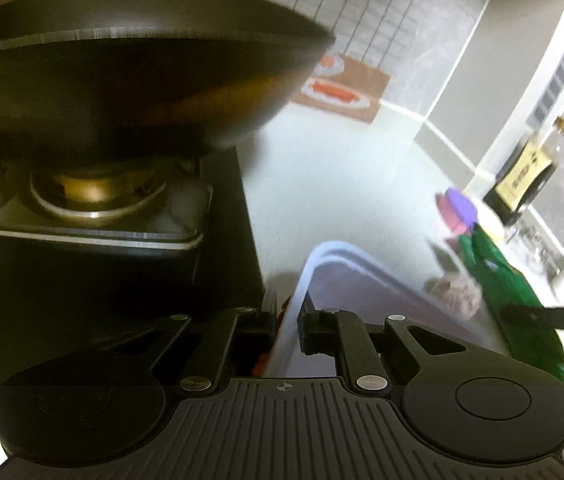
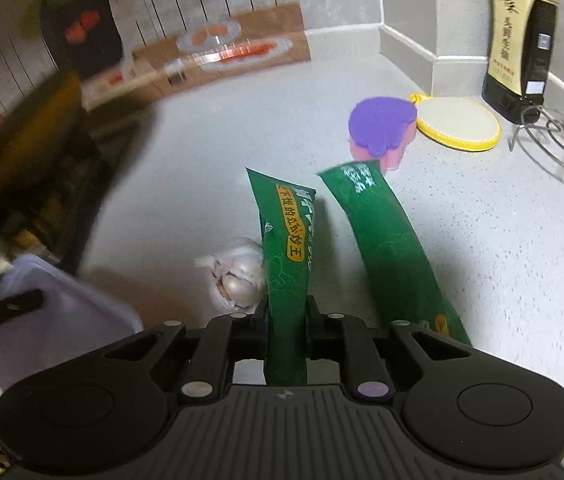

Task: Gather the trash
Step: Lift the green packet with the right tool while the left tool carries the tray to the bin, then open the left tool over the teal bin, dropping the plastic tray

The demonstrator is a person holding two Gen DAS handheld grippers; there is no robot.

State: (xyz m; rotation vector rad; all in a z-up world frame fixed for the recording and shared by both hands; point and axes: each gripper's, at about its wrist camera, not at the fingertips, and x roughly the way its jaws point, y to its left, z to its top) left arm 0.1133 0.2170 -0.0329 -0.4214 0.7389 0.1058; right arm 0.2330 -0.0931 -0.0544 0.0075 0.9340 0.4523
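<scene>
1. Bench is carrying everything, lying below both sets of jaws.
2. Wok is sitting on a burner, above and beyond the left gripper.
3. Left gripper is clamping the rim of a pale plastic bin, jaws closed on its wall.
4. Right gripper is pinching a green wrapper, jaws closed on it; a second green strip is trailing just right.
5. Garlic bulb is lying just left of the right jaws.
</scene>
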